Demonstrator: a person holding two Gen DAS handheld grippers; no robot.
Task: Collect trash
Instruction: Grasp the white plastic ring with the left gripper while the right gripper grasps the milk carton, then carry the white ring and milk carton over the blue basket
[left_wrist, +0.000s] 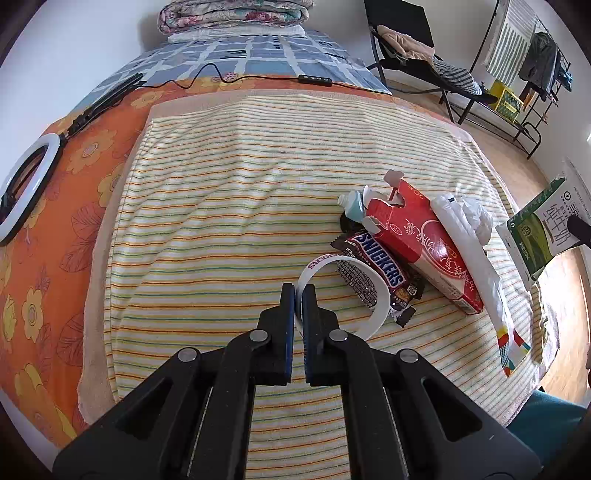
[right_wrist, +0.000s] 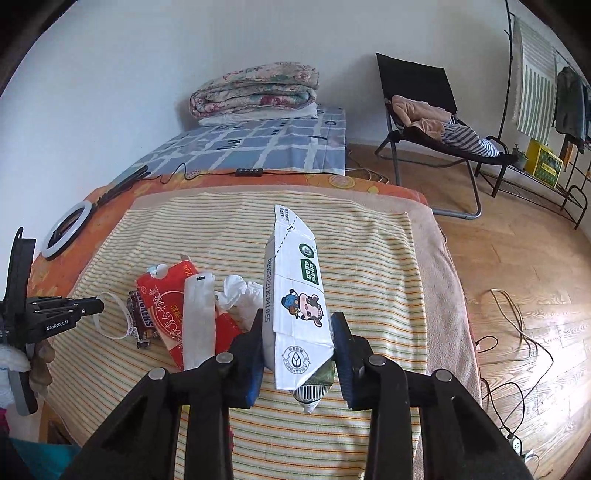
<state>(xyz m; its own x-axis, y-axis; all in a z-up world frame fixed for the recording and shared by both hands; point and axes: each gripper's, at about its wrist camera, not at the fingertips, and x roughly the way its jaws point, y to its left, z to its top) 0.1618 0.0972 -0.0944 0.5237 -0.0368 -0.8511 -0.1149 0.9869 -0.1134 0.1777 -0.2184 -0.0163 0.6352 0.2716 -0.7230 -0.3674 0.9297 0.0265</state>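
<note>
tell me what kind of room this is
Most likely a bedroom in a home: a bed with a folded quilt at its far end, a folding chair draped with clothes, and a clothes rack.

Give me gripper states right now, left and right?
Left gripper: closed on the white paper band.
Right gripper: closed on the milk carton, lifted off the striped towel.
</note>
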